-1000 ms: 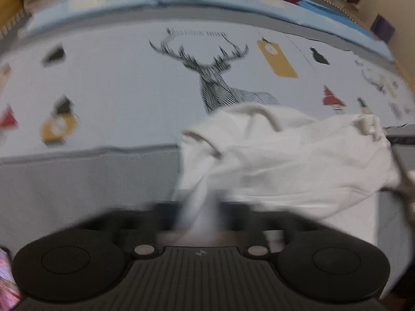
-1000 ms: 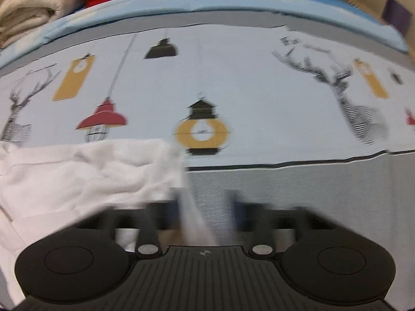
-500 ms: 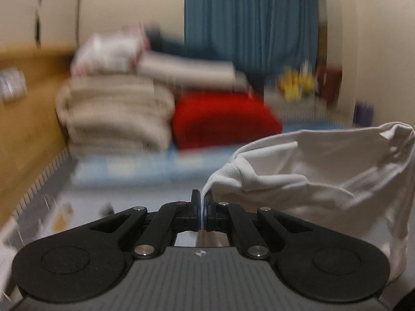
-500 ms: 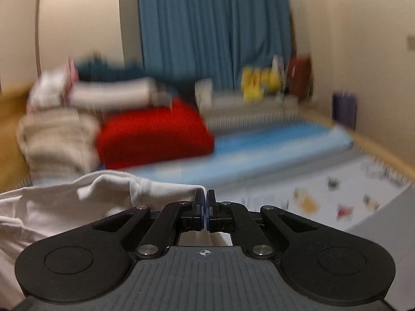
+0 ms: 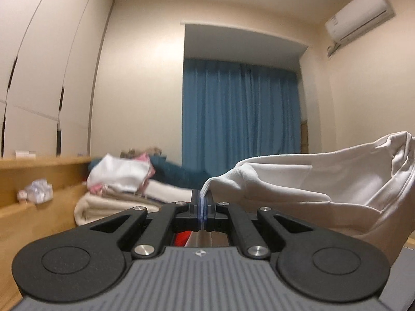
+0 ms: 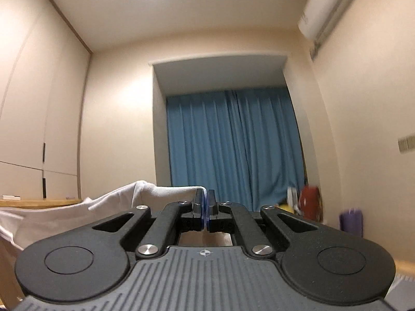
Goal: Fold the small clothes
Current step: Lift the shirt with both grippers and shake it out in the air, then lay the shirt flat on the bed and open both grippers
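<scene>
A small white garment (image 5: pixel 324 189) hangs in the air between my two grippers. My left gripper (image 5: pixel 201 208) is shut on one ribbed edge of it, and the cloth stretches away to the right in the left wrist view. In the right wrist view the same white garment (image 6: pixel 85 212) runs off to the left from my right gripper (image 6: pixel 205 208), which is shut on its other edge. Both grippers point roughly level across the room. The lower part of the garment is hidden below both cameras.
A pile of folded bedding and clothes (image 5: pixel 122 181) lies at the far end beside a wooden headboard shelf (image 5: pixel 28 181). A blue curtain (image 5: pixel 241 119) covers the far wall. A red thing (image 6: pixel 308 202) and a purple container (image 6: pixel 351 221) stand at the right.
Both grippers have risen steeply from the printed bedsheet and tipped up to level, lifting the white garment off the bed. The views now show the room's walls and curtain instead of the sheet.
</scene>
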Demonstrator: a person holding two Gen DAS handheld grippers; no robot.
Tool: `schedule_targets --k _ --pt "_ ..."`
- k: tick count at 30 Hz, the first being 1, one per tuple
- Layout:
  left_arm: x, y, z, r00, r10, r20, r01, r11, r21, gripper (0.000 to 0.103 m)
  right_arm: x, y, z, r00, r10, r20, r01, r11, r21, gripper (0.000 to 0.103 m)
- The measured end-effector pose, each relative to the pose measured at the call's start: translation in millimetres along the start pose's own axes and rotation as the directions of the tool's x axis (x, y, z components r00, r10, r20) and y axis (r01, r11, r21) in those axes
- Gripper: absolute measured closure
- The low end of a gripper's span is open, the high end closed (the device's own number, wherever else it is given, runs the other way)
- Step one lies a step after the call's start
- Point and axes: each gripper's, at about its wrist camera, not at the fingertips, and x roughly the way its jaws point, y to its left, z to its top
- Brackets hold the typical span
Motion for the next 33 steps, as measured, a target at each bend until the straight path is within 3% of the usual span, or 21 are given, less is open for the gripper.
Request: schedule_targets --k 5,9,12,15,17,19,20,21,22,23,24,25,27,30,33 --pt "16.6 2.5 4.8 0.998 -0.009 -0.057 0.008 1.0 -0.014 0.102 8.9 -6.6 -2.4 1.0 0.015 -0.026 -0.015 1.0 -0.008 0.103" --pt "88.6 9.7 -37.9 0.984 0.009 -0.177 -0.008 1.0 0.01 0.102 51.2 2.0 -30.6 0.995 0.0 -0.103 -0.002 1.0 -0.015 0.103" --pt "161.3 11.7 -84.6 0.954 0.021 -0.3 -0.013 1.0 0.028 0.102 112.6 -0.3 -79.0 0.98 -0.026 -0.198 0.026 1.0 -0.003 0.103" --pt "244.8 11.1 -143.6 0.902 0.049 -0.428 -0.029 0.998 0.052 0.102 189.5 -6.8 -144.4 0.945 -0.067 -0.32 0.071 0.997 0.002 0.103" --pt "304.5 14.6 -189.0 0.859 0.083 -0.505 -0.06 0.996 0.061 0.102 249.2 -6.5 -192.4 0.909 -0.093 -0.407 0.106 0.994 0.009 0.103" --pt "366.9 22.1 -243.3 0.811 0.122 -0.573 -0.108 0.992 0.058 0.098 301.8 3.5 -258.1 0.856 -0.14 -0.498 0.157 0.988 -0.008 0.103" --pt "397.8 25.9 -271.6 0.766 0.138 -0.628 -0.151 0.988 0.033 0.094 326.9 5.4 -285.5 0.824 -0.167 -0.541 0.178 0.984 -0.032 0.101" --pt "425.6 32.4 -298.6 0.717 0.138 -0.684 -0.184 0.983 0.005 0.077 354.3 14.6 -310.5 0.78 -0.209 -0.59 0.201 0.976 -0.08 0.1" --pt "446.7 37.4 -320.8 0.666 0.146 -0.732 -0.224 0.975 -0.009 0.058 374.2 17.2 -338.0 0.719 -0.271 -0.64 0.241 0.961 -0.136 0.098" --pt "460.8 40.9 -340.7 0.622 0.168 -0.765 -0.266 0.964 -0.004 0.05 384.8 14.0 -363.4 0.666 -0.305 -0.681 0.267 0.95 -0.165 0.094" --pt "467.8 44.8 -354.8 0.598 0.189 -0.779 -0.292 0.956 0.008 0.041 392.1 15.8 -376.2 0.642 -0.292 -0.709 0.267 0.952 -0.15 0.089" --pt "466.0 45.8 -367.7 0.588 0.202 -0.783 -0.306 0.952 0.016 0.034 384.4 7.9 -387.1 0.627 -0.278 -0.728 0.283 0.952 -0.12 0.087" --pt "452.5 47.6 -385.6 0.593 0.189 -0.783 -0.29 0.957 0.011 0.019 356.4 -8.1 -397.3 0.609 -0.256 -0.751 0.298 0.951 -0.082 0.066" --pt "405.4 43.8 -402.1 0.588 0.154 -0.794 -0.239 0.971 0.012 0.017 289.7 -45.5 -397.8 0.573 -0.271 -0.774 0.335 0.939 -0.08 0.058" --pt "348.4 40.3 -411.7 0.564 0.11 -0.819 -0.226 0.974 -0.025 0.017 214.1 -79.5 -407.8 0.482 -0.25 -0.84 0.378 0.924 -0.057 0.054"
